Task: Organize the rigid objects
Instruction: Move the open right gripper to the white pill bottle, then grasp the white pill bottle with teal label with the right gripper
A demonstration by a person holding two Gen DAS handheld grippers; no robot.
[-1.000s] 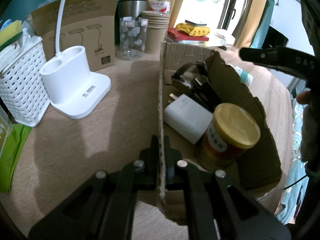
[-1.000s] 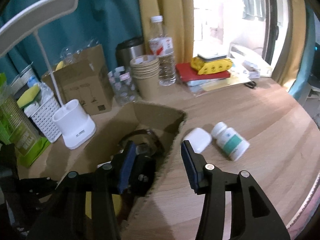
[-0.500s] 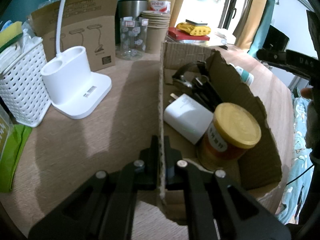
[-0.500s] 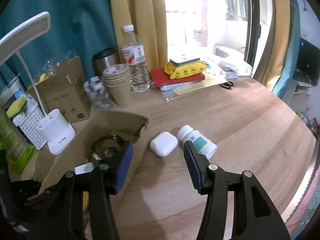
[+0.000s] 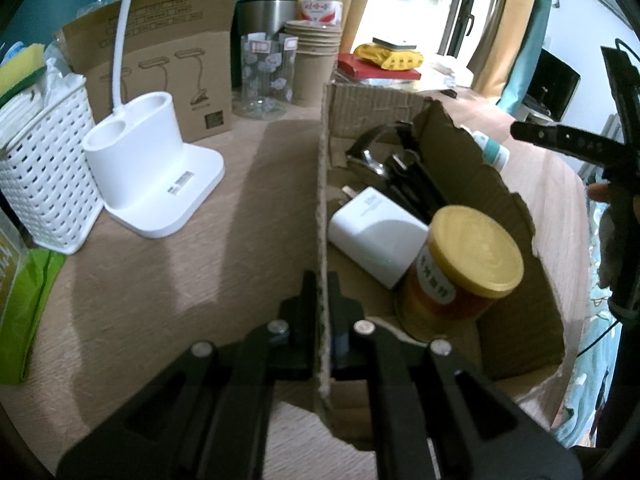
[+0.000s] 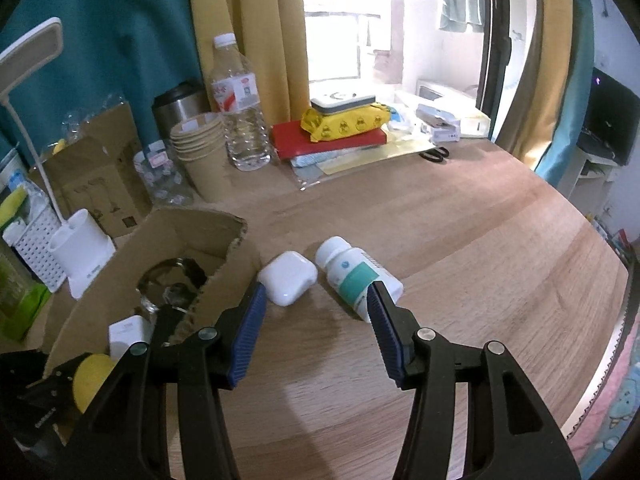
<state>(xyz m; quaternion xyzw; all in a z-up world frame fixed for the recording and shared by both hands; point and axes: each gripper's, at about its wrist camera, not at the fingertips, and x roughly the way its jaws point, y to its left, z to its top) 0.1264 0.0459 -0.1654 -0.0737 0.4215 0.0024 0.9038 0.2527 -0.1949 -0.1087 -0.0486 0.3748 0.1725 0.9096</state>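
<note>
I am keeping my left hand-held gripper (image 5: 325, 300) clenched on the cardboard box (image 5: 516, 216) wall, steadying it. My right hand-held gripper (image 6: 316, 320), released and empty, has swung away from the box toward the white earbud case (image 6: 287, 277) and pill bottle (image 6: 357, 276) lying mid-bench (both not yet boxed), so another pickup is coming.
</note>
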